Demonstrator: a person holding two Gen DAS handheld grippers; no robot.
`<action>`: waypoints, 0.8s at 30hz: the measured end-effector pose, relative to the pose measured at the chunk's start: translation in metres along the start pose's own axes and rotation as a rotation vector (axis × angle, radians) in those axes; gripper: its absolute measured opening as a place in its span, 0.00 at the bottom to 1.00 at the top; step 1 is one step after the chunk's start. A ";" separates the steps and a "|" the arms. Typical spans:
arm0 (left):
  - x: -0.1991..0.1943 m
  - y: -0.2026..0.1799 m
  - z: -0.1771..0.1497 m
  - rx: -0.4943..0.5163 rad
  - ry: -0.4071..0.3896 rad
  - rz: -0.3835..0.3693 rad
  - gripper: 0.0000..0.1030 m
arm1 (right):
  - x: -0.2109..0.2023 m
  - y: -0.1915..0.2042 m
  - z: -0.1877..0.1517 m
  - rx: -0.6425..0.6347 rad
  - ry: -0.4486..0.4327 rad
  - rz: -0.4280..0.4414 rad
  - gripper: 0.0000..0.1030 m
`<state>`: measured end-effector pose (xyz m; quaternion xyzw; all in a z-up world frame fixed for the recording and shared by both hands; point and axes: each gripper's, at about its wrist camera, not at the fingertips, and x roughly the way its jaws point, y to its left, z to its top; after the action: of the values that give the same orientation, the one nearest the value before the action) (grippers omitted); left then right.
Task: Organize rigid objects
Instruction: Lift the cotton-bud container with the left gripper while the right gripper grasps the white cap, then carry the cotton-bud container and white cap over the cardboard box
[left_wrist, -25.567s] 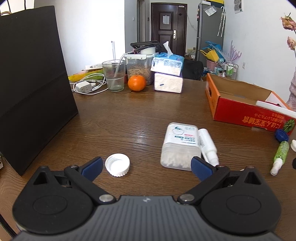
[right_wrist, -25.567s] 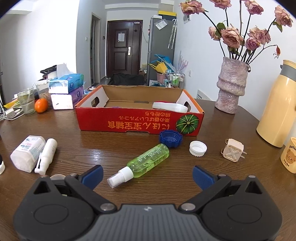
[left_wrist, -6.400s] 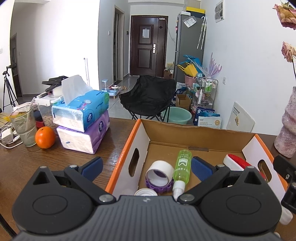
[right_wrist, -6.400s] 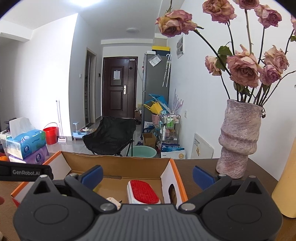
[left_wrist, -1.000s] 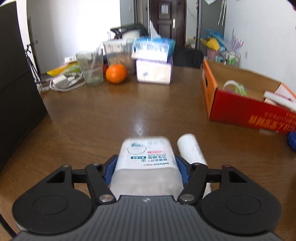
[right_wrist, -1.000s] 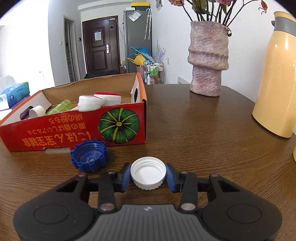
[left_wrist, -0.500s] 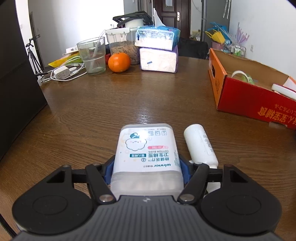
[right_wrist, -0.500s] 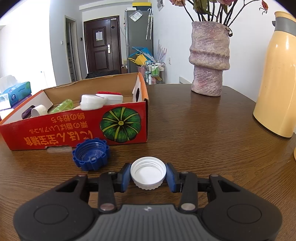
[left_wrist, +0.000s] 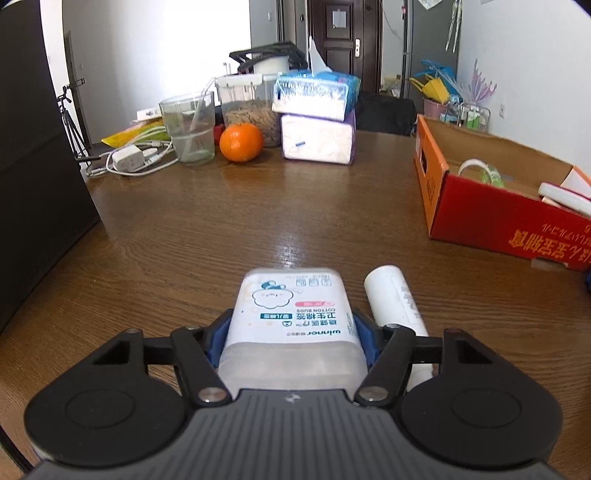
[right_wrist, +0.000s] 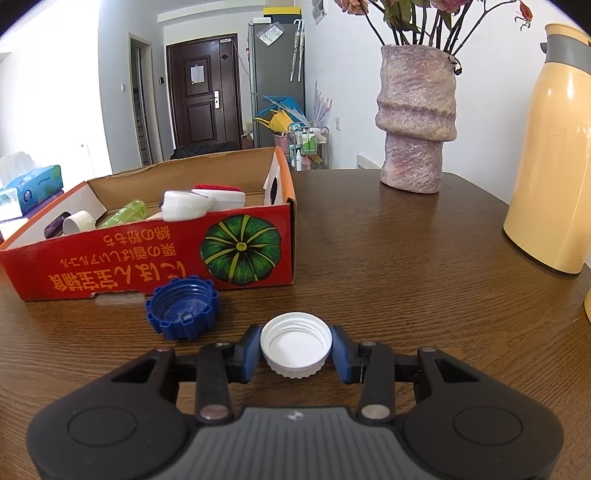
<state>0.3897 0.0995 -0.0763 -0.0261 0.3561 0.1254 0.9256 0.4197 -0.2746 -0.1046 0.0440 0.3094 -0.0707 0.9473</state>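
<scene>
Left wrist view: left gripper (left_wrist: 291, 338) clamped on cotton bud box (left_wrist: 291, 314), blue pads pressing both long sides after a slight closing of the jaws just now. Box lying flat on wooden table (left_wrist: 229, 221), long axis running straight away from the camera, label text upside down; near end hidden under the gripper body. Just right of it, white tube (left_wrist: 395, 299) lying almost parallel, tilted slightly left at the far end, lower end cut off behind the right finger linkage. Farther right, red cardboard box (left_wrist: 498, 221), partly out of frame, with a tape roll and a white piece showing over its wall. At the far edge: orange (left_wrist: 241, 141), glass cup (left_wrist: 188, 127), stacked tissue packs (left_wrist: 317, 122), charger with cable (left_wrist: 129, 158). Dark slab on the left, identity unclear.

Right wrist view: right gripper (right_wrist: 295, 350) closed narrow on white bottle cap (right_wrist: 295, 349), open side up, low over the table. Blue cap (right_wrist: 183, 310) just left and ahead, also open side up, near the red box's front wall. Beyond, stone-like vase (right_wrist: 415, 122) and yellow thermos (right_wrist: 554, 155), its right side cut off.
</scene>
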 end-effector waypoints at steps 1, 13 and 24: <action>-0.002 0.000 0.000 0.001 -0.007 0.000 0.64 | -0.001 0.000 0.000 0.000 -0.005 -0.001 0.38; -0.029 -0.004 0.004 -0.006 -0.101 -0.018 0.64 | -0.027 0.005 -0.006 -0.006 -0.084 0.014 0.38; -0.057 -0.011 0.011 -0.046 -0.154 -0.073 0.64 | -0.054 0.011 -0.014 -0.014 -0.130 0.042 0.38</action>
<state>0.3590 0.0787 -0.0306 -0.0506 0.2796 0.1014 0.9534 0.3702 -0.2560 -0.0829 0.0390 0.2469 -0.0511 0.9669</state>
